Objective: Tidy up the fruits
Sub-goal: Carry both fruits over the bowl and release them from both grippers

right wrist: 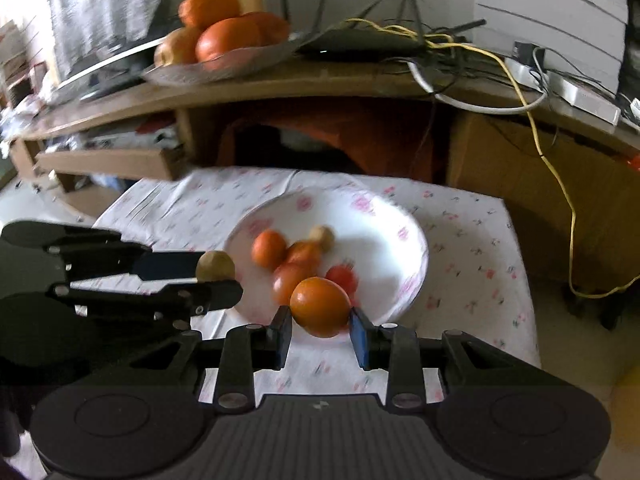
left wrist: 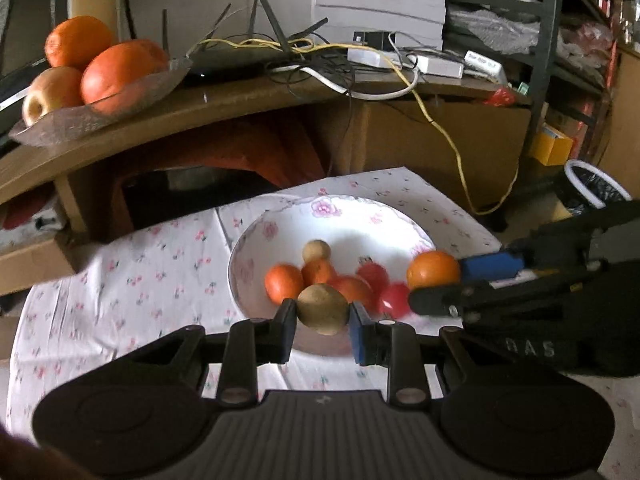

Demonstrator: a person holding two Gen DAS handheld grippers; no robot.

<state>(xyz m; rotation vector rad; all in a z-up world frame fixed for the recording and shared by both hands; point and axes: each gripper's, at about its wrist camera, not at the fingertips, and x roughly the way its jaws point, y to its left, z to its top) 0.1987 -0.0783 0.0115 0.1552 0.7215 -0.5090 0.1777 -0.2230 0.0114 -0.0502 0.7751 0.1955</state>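
**Fruit in both claws above the flowered bowl**

Fruit fills each gripper: the left gripper [left wrist: 323,312] is clamped on a brownish kiwi [left wrist: 323,309], low in the centre of its own view, and the right gripper [right wrist: 320,315] pinches an orange [right wrist: 320,306] at the same spot in its view. Both hang over the near rim of the white flowered bowl [left wrist: 256,236], which holds more small oranges, a second brown fruit and red ones.

To do this step well, I would keep each grip firm but gentle, move one tool at a time so the two do not collide, and carry the fruit level toward wherever it belongs, possibly the glass dish [left wrist: 60,120] on the shelf at upper left.

Motion blur smears the red fruits; their kind is unclear. Bowl contents behind the held fruit are hidden.
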